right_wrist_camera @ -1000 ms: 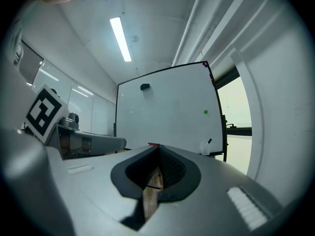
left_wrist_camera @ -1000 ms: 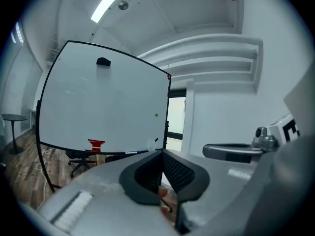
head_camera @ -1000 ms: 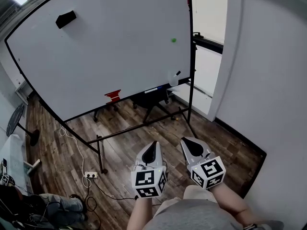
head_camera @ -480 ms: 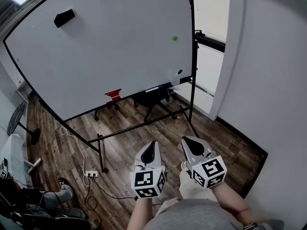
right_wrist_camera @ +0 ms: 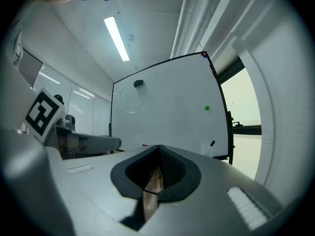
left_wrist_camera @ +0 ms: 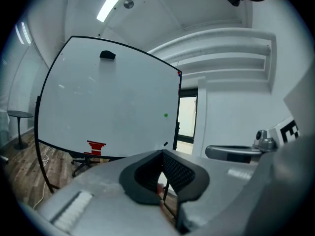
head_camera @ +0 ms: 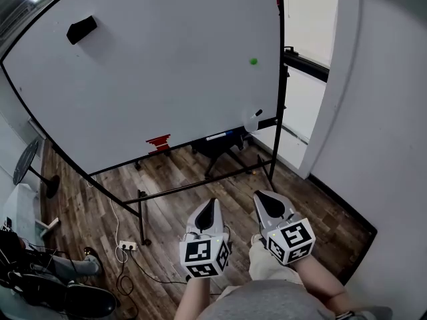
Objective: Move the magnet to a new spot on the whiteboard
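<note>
A small green magnet (head_camera: 253, 61) sticks on the right part of the big whiteboard (head_camera: 160, 65), which stands on a black frame ahead of me. It also shows in the left gripper view as the magnet (left_wrist_camera: 166, 115) and in the right gripper view as the magnet (right_wrist_camera: 206, 108). My left gripper (head_camera: 211, 203) and right gripper (head_camera: 261, 197) are held side by side low over the wooden floor, well short of the board. Both are shut with nothing in them, the left gripper (left_wrist_camera: 161, 152) and right gripper (right_wrist_camera: 158, 147) pointing toward the board.
A black eraser (head_camera: 81, 29) sits at the board's upper left. A red item (head_camera: 159, 141) and a marker (head_camera: 217, 137) lie on the tray. A chair (head_camera: 223, 149) stands behind the board, a power strip (head_camera: 127, 245) with cables lies on the floor, and a white wall (head_camera: 380, 145) closes the right.
The whiteboard and magnet have shifted right and a little lower in the head view and look nearer. Both grippers stay side by side and shut.
</note>
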`<action>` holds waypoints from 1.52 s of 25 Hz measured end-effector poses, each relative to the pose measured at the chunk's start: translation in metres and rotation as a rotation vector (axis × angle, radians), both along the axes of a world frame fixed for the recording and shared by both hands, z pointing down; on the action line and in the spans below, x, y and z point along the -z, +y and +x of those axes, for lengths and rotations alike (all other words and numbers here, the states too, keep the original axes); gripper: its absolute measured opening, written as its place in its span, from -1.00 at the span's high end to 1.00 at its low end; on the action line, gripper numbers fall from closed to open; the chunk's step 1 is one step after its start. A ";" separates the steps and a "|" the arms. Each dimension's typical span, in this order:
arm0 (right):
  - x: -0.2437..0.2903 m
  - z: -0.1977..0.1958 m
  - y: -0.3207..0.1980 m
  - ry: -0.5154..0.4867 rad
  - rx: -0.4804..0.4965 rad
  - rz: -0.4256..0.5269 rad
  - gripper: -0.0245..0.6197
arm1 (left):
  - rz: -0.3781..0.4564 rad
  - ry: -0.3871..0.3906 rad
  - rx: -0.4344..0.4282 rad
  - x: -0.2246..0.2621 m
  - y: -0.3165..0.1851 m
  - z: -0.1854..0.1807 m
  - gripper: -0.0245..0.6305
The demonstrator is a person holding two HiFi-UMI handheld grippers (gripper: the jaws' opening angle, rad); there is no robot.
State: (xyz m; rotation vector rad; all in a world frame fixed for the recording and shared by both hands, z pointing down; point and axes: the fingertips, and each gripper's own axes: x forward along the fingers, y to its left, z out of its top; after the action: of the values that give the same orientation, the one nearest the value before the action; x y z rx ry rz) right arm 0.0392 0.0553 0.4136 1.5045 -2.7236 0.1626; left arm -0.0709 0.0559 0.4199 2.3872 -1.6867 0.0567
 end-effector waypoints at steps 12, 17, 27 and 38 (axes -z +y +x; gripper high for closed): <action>0.007 0.029 -0.134 0.014 0.019 0.024 0.93 | 0.014 -0.012 0.019 0.002 -0.124 0.025 0.92; 0.018 0.036 -0.187 0.013 0.037 0.038 0.93 | 0.022 -0.027 0.031 0.010 -0.169 0.031 0.92; 0.027 0.040 -0.275 0.025 0.104 0.060 0.93 | 0.024 0.001 0.110 0.012 -0.240 0.034 0.92; 0.035 0.060 -0.347 0.062 0.086 0.109 0.93 | 0.000 0.013 0.153 -0.001 -0.282 0.044 0.92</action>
State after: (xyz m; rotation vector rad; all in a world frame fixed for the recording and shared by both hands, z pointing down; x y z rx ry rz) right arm 0.0988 -0.2915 0.3788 1.3879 -2.7833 -0.0347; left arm -0.0267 -0.2264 0.4207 2.2457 -1.8566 0.0163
